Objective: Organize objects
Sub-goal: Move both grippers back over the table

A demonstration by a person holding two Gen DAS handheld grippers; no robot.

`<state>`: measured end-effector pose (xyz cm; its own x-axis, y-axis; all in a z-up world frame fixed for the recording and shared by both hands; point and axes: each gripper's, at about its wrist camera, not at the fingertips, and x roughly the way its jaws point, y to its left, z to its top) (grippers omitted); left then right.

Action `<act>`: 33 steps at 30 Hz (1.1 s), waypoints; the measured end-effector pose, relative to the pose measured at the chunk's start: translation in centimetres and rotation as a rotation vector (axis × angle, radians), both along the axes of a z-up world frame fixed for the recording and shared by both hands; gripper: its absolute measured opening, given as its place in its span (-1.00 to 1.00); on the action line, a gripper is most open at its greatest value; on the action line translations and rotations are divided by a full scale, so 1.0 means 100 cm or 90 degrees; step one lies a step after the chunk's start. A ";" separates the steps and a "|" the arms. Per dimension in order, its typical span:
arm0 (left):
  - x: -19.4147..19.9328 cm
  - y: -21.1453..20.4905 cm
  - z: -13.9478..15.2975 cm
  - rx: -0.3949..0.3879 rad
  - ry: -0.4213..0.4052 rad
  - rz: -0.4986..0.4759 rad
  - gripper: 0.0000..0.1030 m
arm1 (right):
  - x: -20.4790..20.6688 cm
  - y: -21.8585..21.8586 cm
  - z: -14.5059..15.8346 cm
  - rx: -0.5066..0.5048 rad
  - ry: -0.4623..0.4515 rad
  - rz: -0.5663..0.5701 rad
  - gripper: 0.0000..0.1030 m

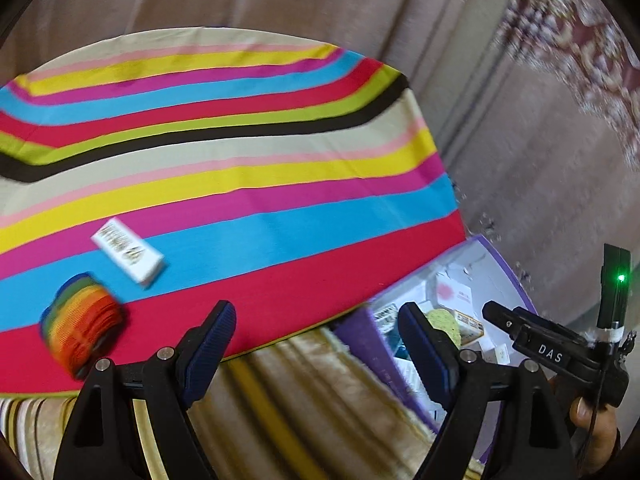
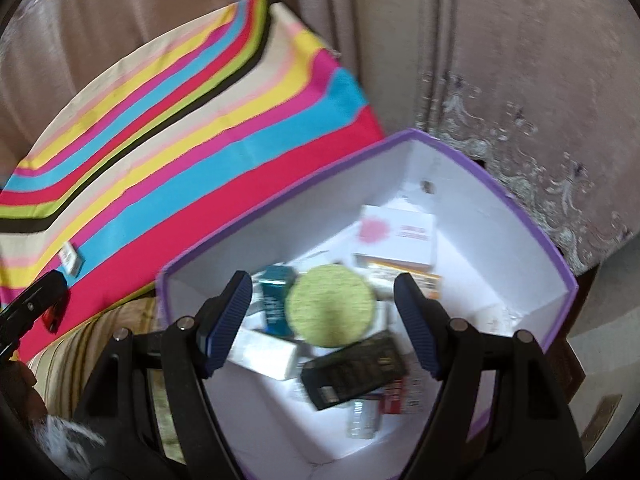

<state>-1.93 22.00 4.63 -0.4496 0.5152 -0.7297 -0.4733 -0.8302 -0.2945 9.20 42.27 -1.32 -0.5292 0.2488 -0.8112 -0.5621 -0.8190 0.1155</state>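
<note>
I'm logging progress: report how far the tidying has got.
Done: the purple box already holds the green round pad, black device and cartons. In hand: nothing; left gripper and right gripper are open. Left: white carton and rainbow spring on the striped cloth.

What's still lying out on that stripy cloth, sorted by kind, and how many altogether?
White cartons: 1, the white carton
Rainbow spring toys: 1, the rainbow coil
Total on the striped cloth: 2
Everything else visible already sits inside the purple-rimmed box, too jumbled and blurred to count.
</note>
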 end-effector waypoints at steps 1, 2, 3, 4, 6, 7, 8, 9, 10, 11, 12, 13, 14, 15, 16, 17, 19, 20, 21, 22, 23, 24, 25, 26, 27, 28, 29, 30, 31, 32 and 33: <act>0.000 -0.005 0.001 0.001 -0.001 0.006 0.64 | -0.004 -0.006 0.001 0.001 0.001 0.010 0.48; 0.000 -0.010 0.001 0.002 -0.001 0.013 0.64 | -0.008 -0.015 0.003 0.001 0.002 0.025 0.48; 0.000 -0.017 0.001 0.004 -0.002 0.021 0.64 | -0.011 -0.020 0.004 0.002 0.003 0.034 0.48; -0.001 -0.025 0.000 0.009 -0.006 0.031 0.64 | -0.015 -0.025 0.005 0.002 0.003 0.044 0.48; -0.001 -0.040 0.000 0.016 -0.015 0.049 0.64 | -0.022 -0.037 0.007 -0.003 0.005 0.064 0.48; -0.001 -0.047 0.000 0.018 -0.017 0.059 0.64 | -0.026 -0.044 0.008 -0.004 0.007 0.076 0.48; -0.001 -0.053 0.000 0.019 -0.018 0.065 0.64 | -0.028 -0.048 0.009 -0.004 0.007 0.083 0.48; -0.001 -0.061 -0.001 0.020 -0.020 0.075 0.64 | -0.032 -0.055 0.010 -0.002 0.006 0.095 0.48; -0.001 -0.065 -0.002 0.020 -0.022 0.082 0.64 | -0.035 -0.060 0.009 -0.002 0.005 0.103 0.48; -0.001 -0.071 -0.002 0.020 -0.025 0.091 0.64 | -0.039 -0.066 0.009 -0.002 0.004 0.112 0.48; -0.002 -0.077 -0.003 0.019 -0.028 0.100 0.64 | -0.042 -0.073 0.010 -0.001 0.003 0.122 0.48; -0.001 -0.083 -0.003 0.017 -0.030 0.108 0.64 | -0.045 -0.078 0.010 -0.001 0.002 0.131 0.48; -0.002 -0.088 -0.004 0.013 -0.032 0.118 0.63 | -0.047 -0.083 0.010 -0.001 0.001 0.139 0.48; -0.003 -0.094 -0.005 0.008 -0.035 0.128 0.64 | -0.050 -0.089 0.009 -0.001 0.000 0.149 0.48; -0.004 -0.100 -0.006 0.003 -0.039 0.137 0.64 | -0.053 -0.095 0.008 -0.002 -0.002 0.160 0.48; -0.005 -0.105 -0.008 -0.003 -0.042 0.144 0.64 | -0.056 -0.100 0.008 -0.002 -0.004 0.169 0.48; -0.007 -0.118 -0.010 -0.025 -0.046 0.158 0.64 | -0.060 -0.108 0.006 -0.002 -0.008 0.184 0.48; -0.009 -0.123 -0.011 -0.029 -0.051 0.161 0.64 | -0.062 -0.112 0.005 -0.003 -0.011 0.193 0.48; -0.011 -0.129 -0.013 -0.031 -0.058 0.164 0.64 | -0.064 -0.117 0.004 -0.002 -0.014 0.202 0.48; -0.014 -0.135 -0.016 -0.036 -0.064 0.166 0.64 | -0.066 -0.121 0.003 -0.002 -0.016 0.211 0.49; -0.016 -0.139 -0.017 -0.042 -0.067 0.167 0.64 | -0.068 -0.125 0.003 -0.002 -0.016 0.216 0.49; -0.018 -0.143 -0.019 -0.050 -0.071 0.166 0.64 | -0.070 -0.129 0.002 -0.002 -0.018 0.224 0.50; -0.021 -0.146 -0.021 -0.058 -0.072 0.164 0.64 | -0.073 -0.132 0.001 -0.002 -0.021 0.232 0.50; -0.024 -0.148 -0.022 -0.067 -0.072 0.162 0.64 | -0.075 -0.134 0.000 -0.004 -0.023 0.239 0.50; -0.027 -0.149 -0.024 -0.077 -0.075 0.158 0.65 | -0.078 -0.137 0.000 -0.005 -0.024 0.243 0.50; -0.029 -0.149 -0.026 -0.081 -0.078 0.152 0.65 | -0.080 -0.139 -0.001 -0.005 -0.027 0.248 0.50; -0.033 -0.148 -0.029 -0.090 -0.083 0.141 0.65 | -0.084 -0.143 -0.002 -0.006 -0.030 0.256 0.50; -0.035 -0.147 -0.030 -0.098 -0.083 0.134 0.65 | -0.087 -0.145 -0.003 -0.007 -0.032 0.261 0.50; -0.038 -0.144 -0.032 -0.113 -0.082 0.122 0.65 | -0.090 -0.149 -0.004 -0.006 -0.034 0.268 0.51; -0.041 -0.142 -0.033 -0.125 -0.080 0.110 0.65 | -0.092 -0.151 -0.004 -0.005 -0.036 0.273 0.50; -0.045 -0.140 -0.035 -0.134 -0.079 0.097 0.65 | -0.095 -0.155 -0.005 -0.004 -0.038 0.281 0.50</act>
<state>-6.41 8.03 1.16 -0.4104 0.2808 -0.8676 -0.3102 -0.9377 -0.1568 -0.31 26.79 -1.84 -0.5357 0.0044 -0.8444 -0.1648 -0.9813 0.0994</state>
